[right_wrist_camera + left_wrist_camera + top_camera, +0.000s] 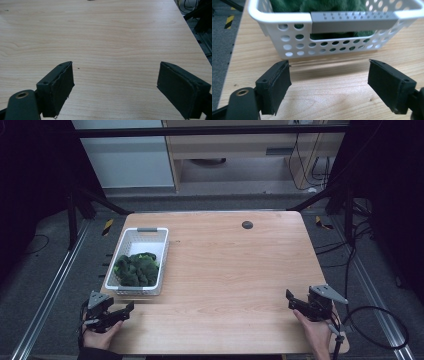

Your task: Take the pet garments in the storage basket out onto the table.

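Left gripper (328, 83) sits low at the table's (235, 270) near left corner, jaws wide apart, facing the grey handle (352, 22) of the white perforated basket (131, 265) just ahead, green cloth (136, 268) inside. Right gripper (115, 87), jaws spread too, over bare wood, well apart.

One table (225, 270). One white basket (131, 240) stands on it, with two grey handles, one at the far end (147, 229) and one at the near end (352, 22). Inside lies one heap of green cloth (136, 269); how many pieces make it up cannot be told. One small dark disc (247, 224) sits near the table's far edge. Two grippers, the left (125, 311) and the right (291, 301), each with two black jaws, each held in one hand.
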`<state>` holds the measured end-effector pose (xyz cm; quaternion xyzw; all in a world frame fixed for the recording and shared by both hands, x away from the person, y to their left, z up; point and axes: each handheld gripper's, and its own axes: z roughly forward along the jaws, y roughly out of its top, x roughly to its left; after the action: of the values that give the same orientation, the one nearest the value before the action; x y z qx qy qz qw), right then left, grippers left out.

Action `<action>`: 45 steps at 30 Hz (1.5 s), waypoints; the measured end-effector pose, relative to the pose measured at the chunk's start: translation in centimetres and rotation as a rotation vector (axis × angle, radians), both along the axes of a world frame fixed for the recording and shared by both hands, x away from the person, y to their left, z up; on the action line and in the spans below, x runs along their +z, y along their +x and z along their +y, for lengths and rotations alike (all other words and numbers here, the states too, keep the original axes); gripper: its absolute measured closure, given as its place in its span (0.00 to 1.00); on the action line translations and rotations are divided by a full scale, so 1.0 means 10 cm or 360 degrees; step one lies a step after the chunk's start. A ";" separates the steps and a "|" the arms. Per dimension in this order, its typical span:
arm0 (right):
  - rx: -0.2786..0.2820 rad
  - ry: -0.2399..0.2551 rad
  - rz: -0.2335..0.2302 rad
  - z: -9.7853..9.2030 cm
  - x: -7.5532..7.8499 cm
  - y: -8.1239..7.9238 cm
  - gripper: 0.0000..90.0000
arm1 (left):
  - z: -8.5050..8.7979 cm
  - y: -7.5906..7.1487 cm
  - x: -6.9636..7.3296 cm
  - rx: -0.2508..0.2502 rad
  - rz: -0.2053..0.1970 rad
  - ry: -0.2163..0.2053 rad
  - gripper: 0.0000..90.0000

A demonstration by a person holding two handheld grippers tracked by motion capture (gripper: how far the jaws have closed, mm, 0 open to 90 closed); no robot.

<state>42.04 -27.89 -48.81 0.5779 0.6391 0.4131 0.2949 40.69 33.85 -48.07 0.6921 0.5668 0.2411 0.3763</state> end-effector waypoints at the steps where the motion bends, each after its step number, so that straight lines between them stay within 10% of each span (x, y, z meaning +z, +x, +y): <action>1: 0.0010 0.0004 -0.0013 0.00 0.01 -0.02 0.15 | 0.00 -0.01 0.01 -0.0002 -0.0014 -0.0008 0.20; 15: 0.0064 -0.0064 -0.0054 0.08 0.02 -0.08 0.12 | 0.02 -0.13 0.18 0.0007 -0.0166 -0.0060 0.23; 45: 0.0070 -0.0077 -0.0007 0.09 -0.01 -0.05 0.12 | 0.07 -0.04 0.60 -0.0062 -0.0226 -0.0125 0.24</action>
<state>41.52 -26.99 -48.96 0.5555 0.6607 0.4053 0.3011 40.31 34.55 -42.03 0.6688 0.5341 0.2600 0.4471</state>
